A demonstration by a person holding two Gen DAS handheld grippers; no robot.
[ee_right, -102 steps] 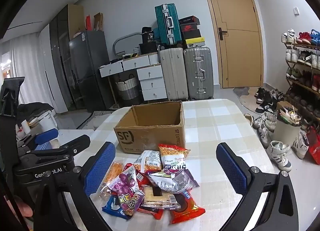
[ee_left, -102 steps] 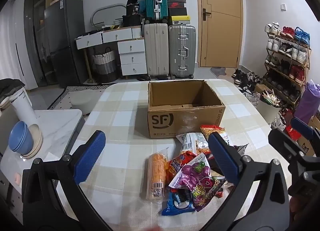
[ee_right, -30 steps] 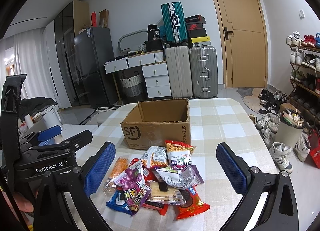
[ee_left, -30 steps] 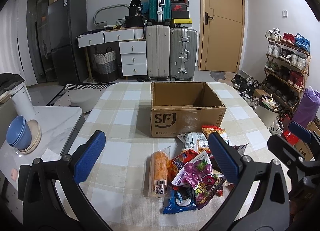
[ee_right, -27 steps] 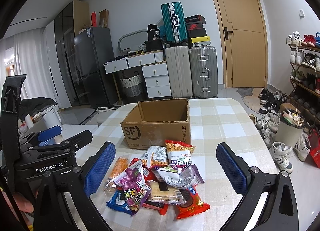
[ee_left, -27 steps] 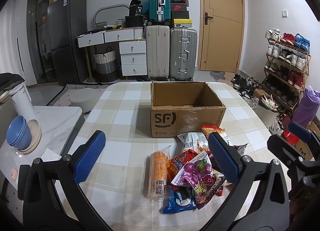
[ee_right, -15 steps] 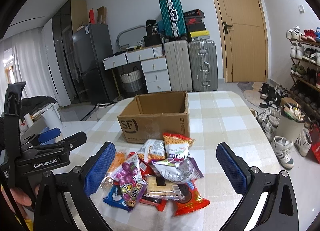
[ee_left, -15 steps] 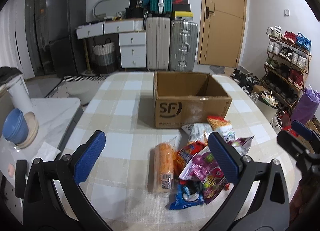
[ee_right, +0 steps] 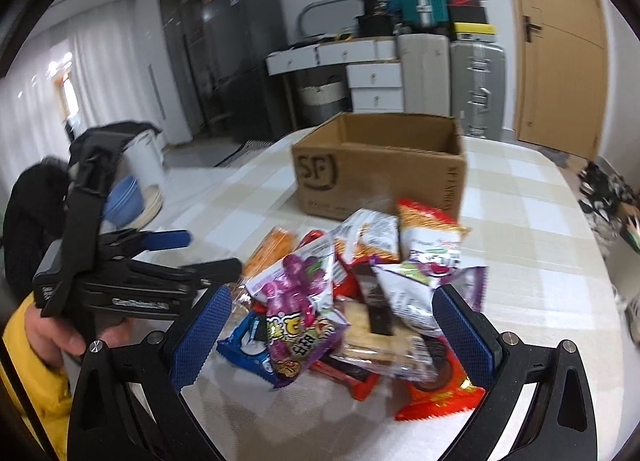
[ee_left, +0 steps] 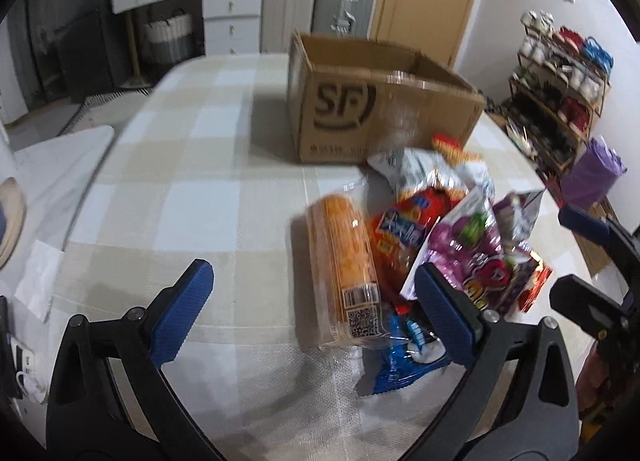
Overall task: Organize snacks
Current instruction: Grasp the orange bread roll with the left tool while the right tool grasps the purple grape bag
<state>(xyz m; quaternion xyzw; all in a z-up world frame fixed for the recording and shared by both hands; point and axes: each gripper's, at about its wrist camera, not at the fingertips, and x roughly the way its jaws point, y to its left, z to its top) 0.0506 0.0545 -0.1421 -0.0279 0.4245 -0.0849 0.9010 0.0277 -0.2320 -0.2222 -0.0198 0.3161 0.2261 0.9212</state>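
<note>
So the orange cracker sleeve (ee_left: 344, 257) lies at the left edge of the snack pile (ee_right: 352, 293), long axis running away toward the cardboard SF box (ee_left: 376, 109). The left gripper (ee_left: 312, 313) is nearer, sleeve's near end sitting between its jaws, which are just starting to close, nothing pinched yet. Right gripper (ee_right: 332, 333) hangs spread wide over the pile's middle, empty.

Snack packets (ee_right: 352, 301) heaped on checked table, open cardboard box (ee_right: 380, 169) just behind
</note>
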